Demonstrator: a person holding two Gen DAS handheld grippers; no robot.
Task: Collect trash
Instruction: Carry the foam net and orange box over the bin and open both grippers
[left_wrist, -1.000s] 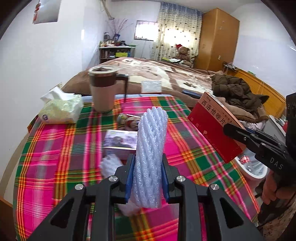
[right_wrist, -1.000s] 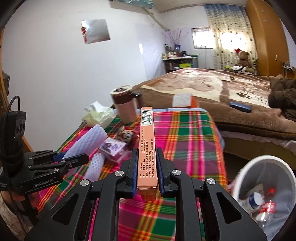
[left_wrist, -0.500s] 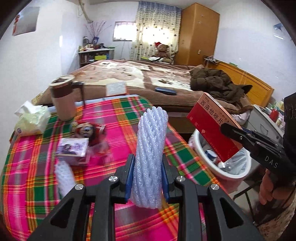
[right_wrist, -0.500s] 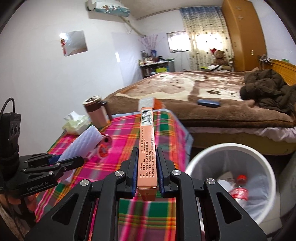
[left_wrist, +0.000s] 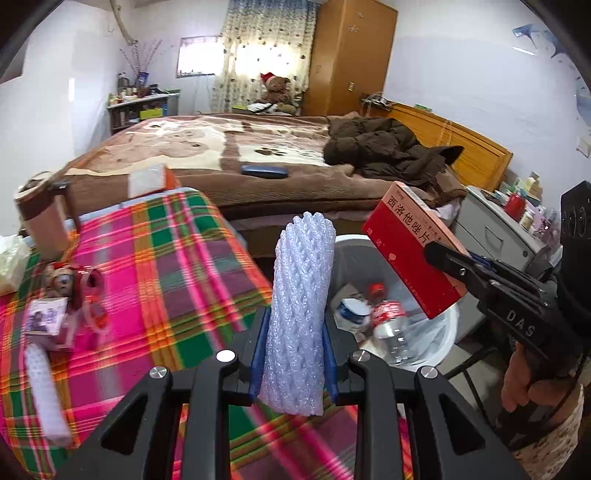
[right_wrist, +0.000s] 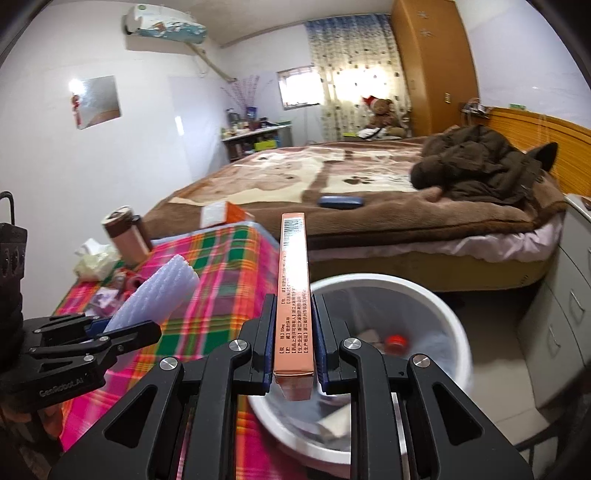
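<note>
Tongs status: your left tongs (left_wrist: 293, 354) are clamped on the white foam sleeve (left_wrist: 301, 295), held upright over the counter (left_wrist: 177, 258) edge, just beside the white bin (right_wrist: 436, 306). Your right tongs (right_wrist: 294, 350) are clamped on the red medicine box (right_wrist: 294, 291), above the bin's near rim. Bin holds a plastic bottle (left_wrist: 391, 325). Second foam sleeve (left_wrist: 44, 391) lies on the counter, well apart from the bin.

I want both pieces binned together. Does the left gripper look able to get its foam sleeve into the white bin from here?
Probably yes: the left gripper holds the foam sleeve by the table edge, the open white bin just beyond; only the red box hangs nearby.
</note>
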